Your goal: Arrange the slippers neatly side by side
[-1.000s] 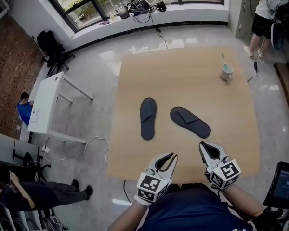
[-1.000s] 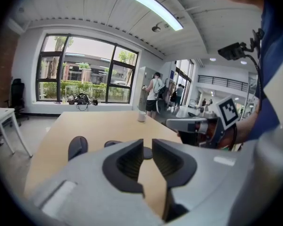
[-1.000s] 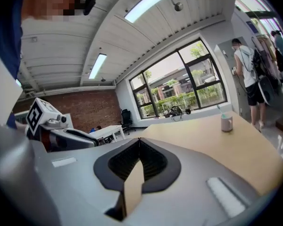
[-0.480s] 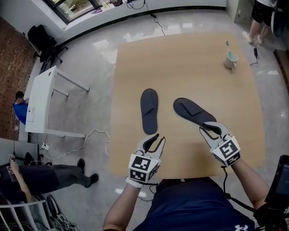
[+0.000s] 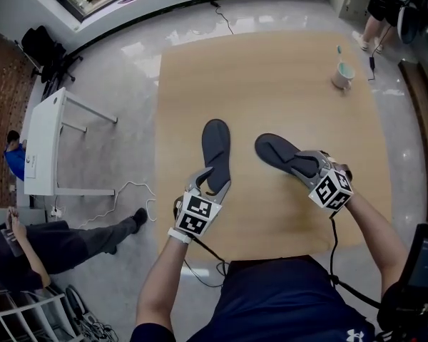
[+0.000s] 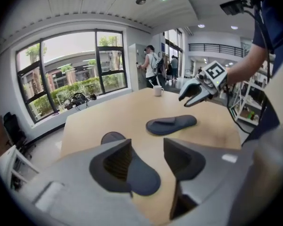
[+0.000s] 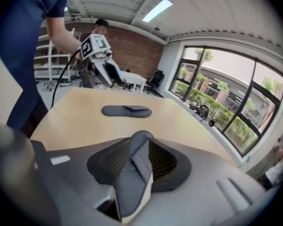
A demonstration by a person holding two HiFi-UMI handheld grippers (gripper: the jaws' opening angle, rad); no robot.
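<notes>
now w/ fingers just opening, nothing pinched, left gripper (image 5: pixel 212 182) straddles straight dark grey slipper (image 5: pixel 216 141), right gripper (image 5: pixel 308 164) the angled dark grey slipper (image 5: pixel 274 148).

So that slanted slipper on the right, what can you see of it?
The right slipper is dark grey, flat and soft-looking, with a toe band and pale sole edge. It lies slanted on the wooden table, apart from the other slipper. Its heel end sits between the jaws of the right gripper, which have just been opening.
</notes>
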